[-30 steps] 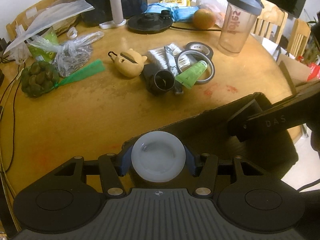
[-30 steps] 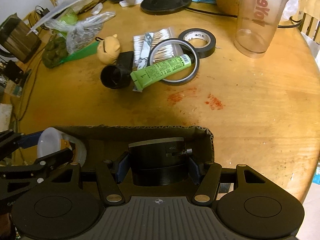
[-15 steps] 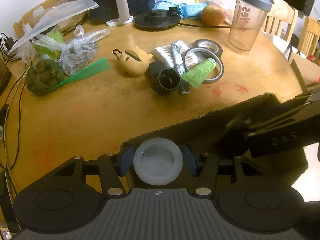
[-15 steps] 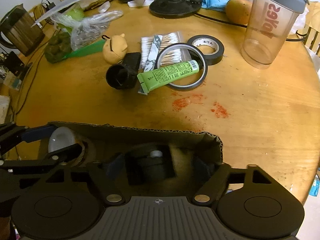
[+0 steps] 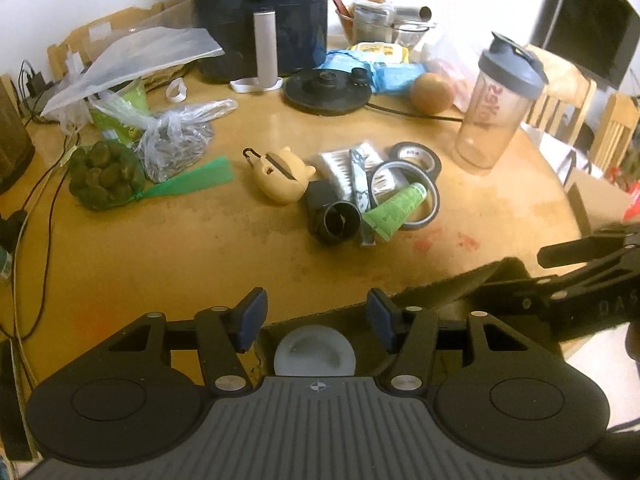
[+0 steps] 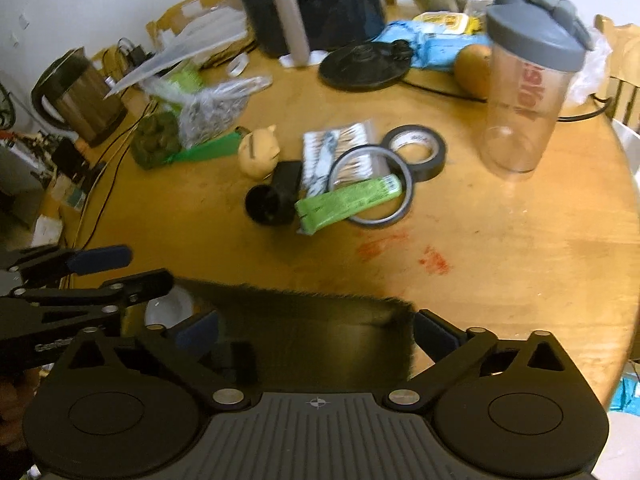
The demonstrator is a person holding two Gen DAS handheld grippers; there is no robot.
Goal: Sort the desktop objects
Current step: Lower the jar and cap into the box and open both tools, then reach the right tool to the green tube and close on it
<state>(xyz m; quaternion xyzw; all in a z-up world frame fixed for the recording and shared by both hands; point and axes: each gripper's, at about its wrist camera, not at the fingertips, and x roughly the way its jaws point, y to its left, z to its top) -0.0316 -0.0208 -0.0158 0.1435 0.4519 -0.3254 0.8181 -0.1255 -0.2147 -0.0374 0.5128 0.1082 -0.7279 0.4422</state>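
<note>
A cardboard box (image 6: 304, 308) sits at the table's near edge. A white round lid (image 5: 314, 350) lies inside it, below my open left gripper (image 5: 316, 314); it also shows in the right wrist view (image 6: 168, 308). My right gripper (image 6: 316, 334) is open above the box, with a dark object (image 6: 240, 360) inside below it. On the table lie a green tube (image 6: 348, 202), a thin tape ring (image 6: 372, 188), a black tape roll (image 6: 416, 150), a cotton swab pack (image 6: 340, 148), a black cylinder piece (image 6: 272, 200) and a tan bear-shaped case (image 6: 258, 154).
A clear shaker bottle (image 6: 528, 92) stands at the right. A kettle base (image 6: 364, 66), an orange fruit (image 6: 472, 66), an air fryer (image 5: 260, 8), plastic bags (image 5: 176, 136) and a green net bag (image 5: 106, 174) ring the far side. Cables trail at the left edge.
Both grippers opened and lifted away. The white lid left my left gripper and lies in the box. The black object left my right gripper and rests in the box.
</note>
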